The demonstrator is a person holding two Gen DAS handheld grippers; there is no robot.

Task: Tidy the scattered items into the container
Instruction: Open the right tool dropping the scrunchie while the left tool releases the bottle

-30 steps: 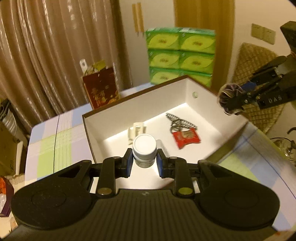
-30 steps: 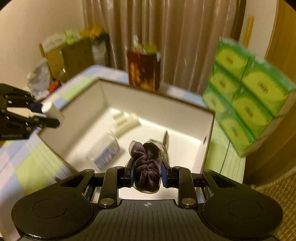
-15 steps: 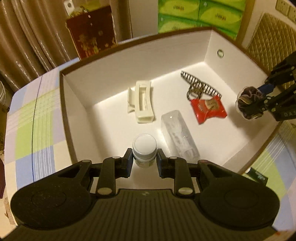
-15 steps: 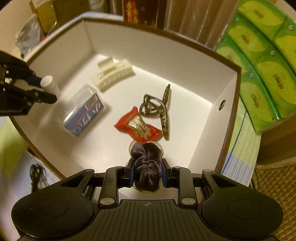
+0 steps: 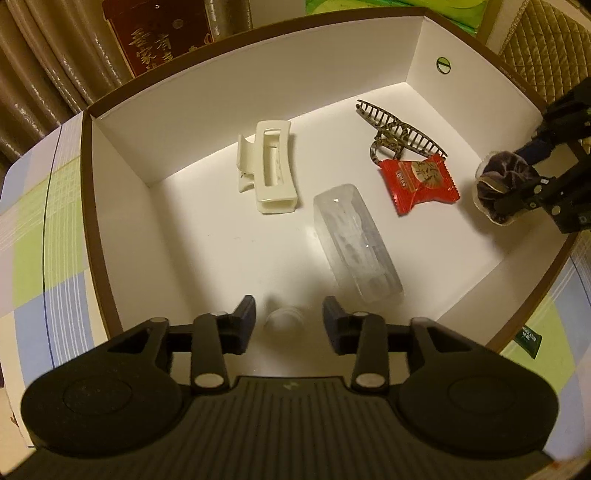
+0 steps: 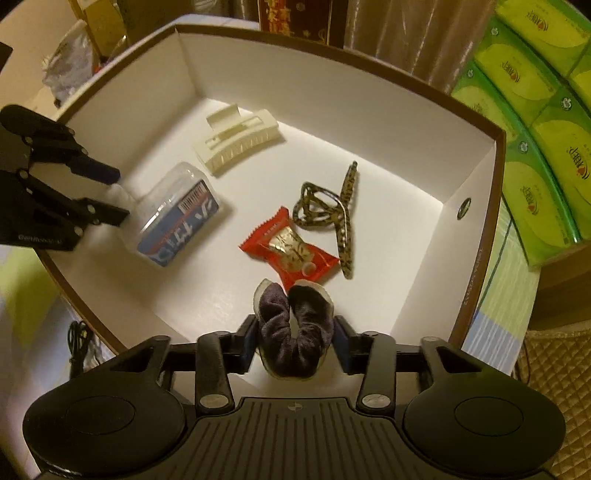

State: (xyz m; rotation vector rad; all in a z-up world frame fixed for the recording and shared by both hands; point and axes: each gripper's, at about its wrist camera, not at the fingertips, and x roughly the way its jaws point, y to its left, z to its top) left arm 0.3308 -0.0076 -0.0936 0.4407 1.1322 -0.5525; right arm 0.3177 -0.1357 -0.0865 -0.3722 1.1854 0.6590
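The white box with a brown rim (image 5: 92, 206) (image 6: 476, 273) holds a cream hair claw (image 5: 271, 170) (image 6: 236, 140), a clear plastic case (image 5: 356, 247) (image 6: 177, 214), a red candy wrapper (image 5: 419, 182) (image 6: 291, 249) and a leopard hair clip (image 5: 399, 134) (image 6: 332, 214). My left gripper (image 5: 288, 323) (image 6: 110, 197) is open over the box's near corner. A blurred small white bottle (image 5: 284, 319) lies between and below its fingers. My right gripper (image 6: 295, 341) (image 5: 517, 192) is over the box, its jaws parted wider around a dark scrunchie (image 6: 293, 328) (image 5: 498, 184).
The box stands on a checked green, blue and white tablecloth (image 5: 40, 221). A dark red gift bag (image 5: 162, 33) stands behind the box. Green tissue boxes (image 6: 535, 122) are stacked to its right. A small dark green packet (image 5: 528, 338) lies on the cloth by the box.
My left gripper has opened and the white bottle has dropped from it into the box. Both grippers have moved lower into the box. The right jaws have spread around the scrunchie.
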